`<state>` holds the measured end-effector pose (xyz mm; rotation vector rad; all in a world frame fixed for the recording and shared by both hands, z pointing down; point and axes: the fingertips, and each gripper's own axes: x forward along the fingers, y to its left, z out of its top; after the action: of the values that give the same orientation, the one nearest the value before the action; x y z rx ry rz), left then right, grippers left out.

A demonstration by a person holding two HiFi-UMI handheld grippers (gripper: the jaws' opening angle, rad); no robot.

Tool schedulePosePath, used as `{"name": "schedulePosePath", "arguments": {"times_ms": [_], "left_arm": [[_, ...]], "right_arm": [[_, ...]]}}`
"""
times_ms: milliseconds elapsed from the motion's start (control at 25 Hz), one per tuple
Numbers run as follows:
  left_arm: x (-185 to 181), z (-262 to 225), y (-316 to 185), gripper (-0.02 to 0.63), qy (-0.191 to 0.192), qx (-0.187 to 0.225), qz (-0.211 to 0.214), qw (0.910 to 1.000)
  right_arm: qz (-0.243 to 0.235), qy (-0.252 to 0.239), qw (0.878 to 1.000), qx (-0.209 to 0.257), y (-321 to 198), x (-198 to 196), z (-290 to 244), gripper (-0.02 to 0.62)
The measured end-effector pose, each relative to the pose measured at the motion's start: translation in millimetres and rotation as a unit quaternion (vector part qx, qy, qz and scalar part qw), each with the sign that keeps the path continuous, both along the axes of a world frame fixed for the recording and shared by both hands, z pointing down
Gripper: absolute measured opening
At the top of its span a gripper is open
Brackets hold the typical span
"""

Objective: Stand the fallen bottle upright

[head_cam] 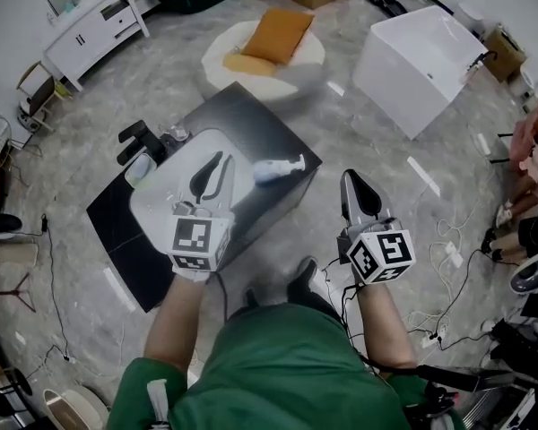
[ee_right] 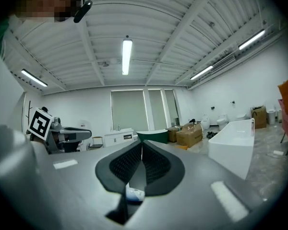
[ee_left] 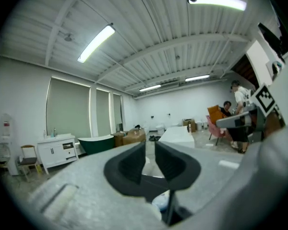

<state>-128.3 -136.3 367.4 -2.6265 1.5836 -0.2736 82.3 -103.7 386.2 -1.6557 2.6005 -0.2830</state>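
Floor (head_cam: 359, 141): we see grey marbled tile all round, with a white bathtub (head_cam: 419, 56) standing well apart at the upper right.
Surface (head_cam: 251, 115): a black cabinet top, set cornerwise in the head view.
Basin (head_cam: 152, 195): white, on the left part of the surface, with a black faucet (head_cam: 136, 140) at its far-left edge.
Left claw (head_cam: 212, 161) (ee_left: 150, 145): held over the basin; we read it as released, with a narrow gap between the jaws and nothing in it.
Right claw (head_cam: 351, 176) (ee_right: 142, 145): held over the floor, beyond the right side of the surface; clenched, jaw tips meeting on nothing.
Bottle (head_cam: 276, 169): white, lying on its side on the surface just right of the basin, pump end pointing right; we see neither claw touching it.
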Motion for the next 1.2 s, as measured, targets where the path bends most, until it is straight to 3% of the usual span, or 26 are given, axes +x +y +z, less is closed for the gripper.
{"name": "schedulePosePath", "arguments": {"times_ms": [240,480,640,760,960,1080,1200], "left_arm": [[65.6,11.1,-42.3,0.061,-0.017,-0.023,0.019,0.9994],[110.7,49.2,-75.4,0.093,-0.071,-0.061,0.037,0.9949],[142.2,79.3,-84.4,0.115,-0.148,-0.086,0.065,0.9831],[159.5,108.4,-89.0,0.115,-0.179,-0.123,0.092,0.9717],[170.8,163.3,-99.3,0.121,-0.246,-0.170,0.121,0.9468],[182.0,193.9,-100.3,0.159,-0.310,-0.184,0.158,0.9196],[190.0,226.1,-100.7,0.172,-0.378,-0.187,0.196,0.8853]], "right_arm": [[-0.025,-0.024,0.999,-0.005,-55.0,51.4,7.5,0.005],[-0.034,-0.045,0.998,-0.021,-94.0,92.8,25.4,0.005],[-0.039,-0.054,0.997,-0.027,-106.9,115.2,31.7,0.006],[-0.037,-0.068,0.997,-0.027,-115.1,126.5,33.1,0.005],[-0.026,-0.097,0.995,-0.025,-122.0,138.8,39.2,0.005],[-0.004,-0.104,0.994,-0.033,-124.7,150.6,50.3,0.005],[0.023,-0.107,0.993,-0.046,-124.6,161.9,66.0,0.005]]}}
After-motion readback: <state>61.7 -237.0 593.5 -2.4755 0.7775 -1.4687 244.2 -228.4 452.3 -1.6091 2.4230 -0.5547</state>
